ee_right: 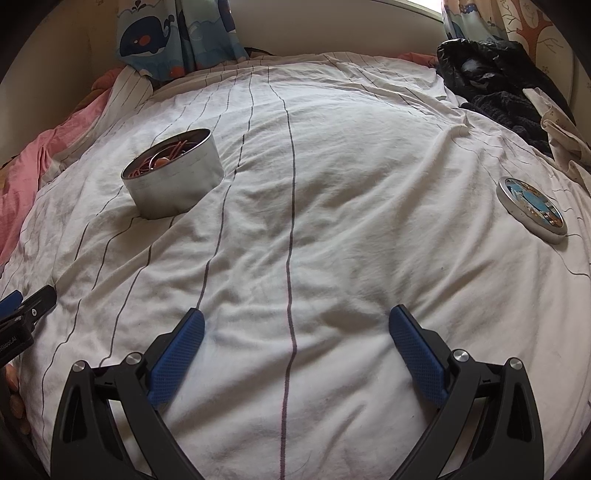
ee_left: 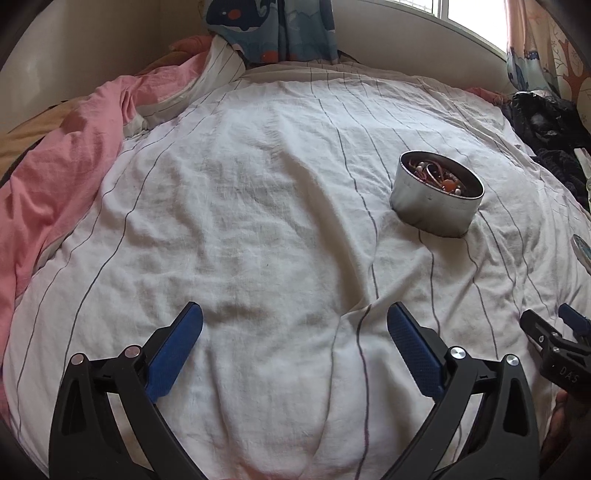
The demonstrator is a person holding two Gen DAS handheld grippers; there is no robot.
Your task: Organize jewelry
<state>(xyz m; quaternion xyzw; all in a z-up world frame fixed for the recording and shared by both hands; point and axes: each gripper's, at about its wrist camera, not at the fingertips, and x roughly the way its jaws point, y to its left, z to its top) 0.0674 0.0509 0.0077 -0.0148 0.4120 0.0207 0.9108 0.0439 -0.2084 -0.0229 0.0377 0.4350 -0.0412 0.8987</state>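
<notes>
A round silver tin stands open on the white striped bedcover and holds tangled jewelry with beads and an orange stone. It also shows in the right wrist view, up and to the left. Its round lid with a blue picture lies flat on the cover at the far right; only its edge shows in the left wrist view. My left gripper is open and empty, well short of the tin. My right gripper is open and empty, between tin and lid.
A pink sheet is bunched at the left of the bed. Dark clothes and a black bag lie at the back right. Whale-print curtains hang behind. The right gripper's tip shows at the left view's right edge.
</notes>
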